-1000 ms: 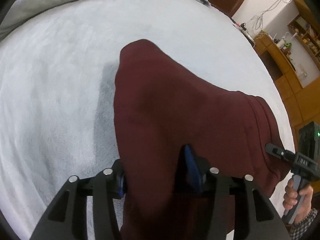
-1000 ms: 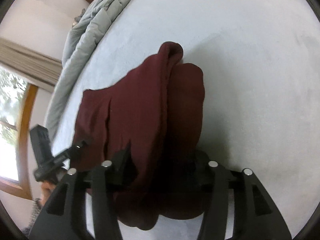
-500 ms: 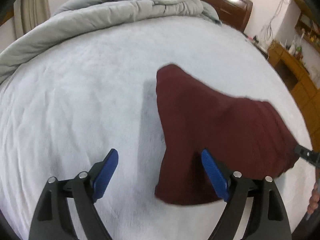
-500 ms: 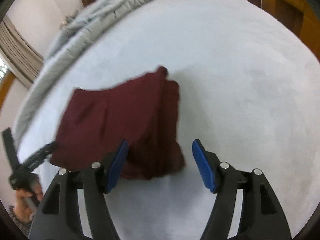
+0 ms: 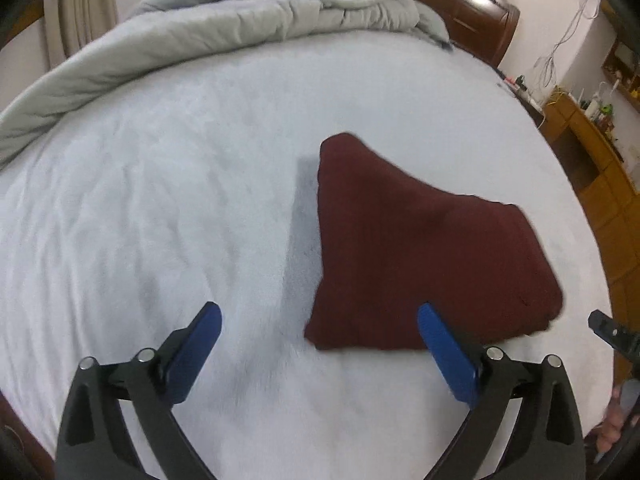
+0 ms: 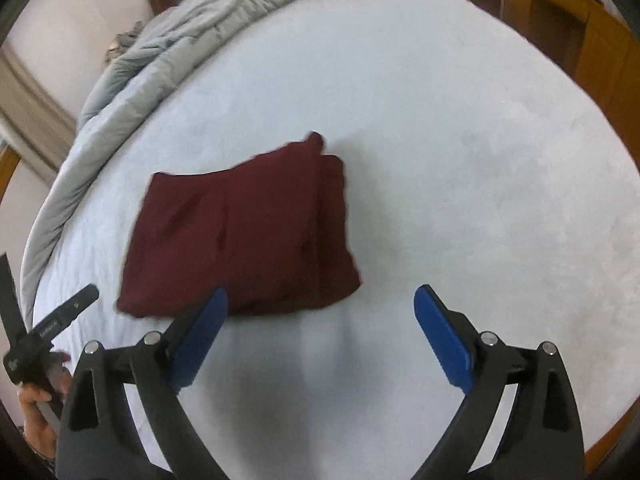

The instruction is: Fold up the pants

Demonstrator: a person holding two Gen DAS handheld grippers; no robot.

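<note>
The dark red pants (image 5: 420,252) lie folded into a compact bundle on the white bed cover (image 5: 180,200). In the right wrist view the pants (image 6: 244,236) sit ahead and left of centre. My left gripper (image 5: 320,322) is open and empty, raised above the near edge of the bundle, its right pad (image 5: 444,344) over that edge. My right gripper (image 6: 320,306) is open and empty, just short of the bundle's near edge. Each gripper shows at the edge of the other's view, the right one (image 5: 612,336) and the left one (image 6: 48,328).
A rumpled grey duvet (image 5: 248,16) is heaped along the far side of the bed. A dark wooden headboard (image 5: 472,8) stands behind it. Wooden cabinets (image 5: 596,168) with small items line the right wall. A curtain (image 6: 28,116) hangs at the left.
Both grippers let go of the pants, opened, and pulled back and up. The pants dropped flat onto the bed as a folded bundle.
</note>
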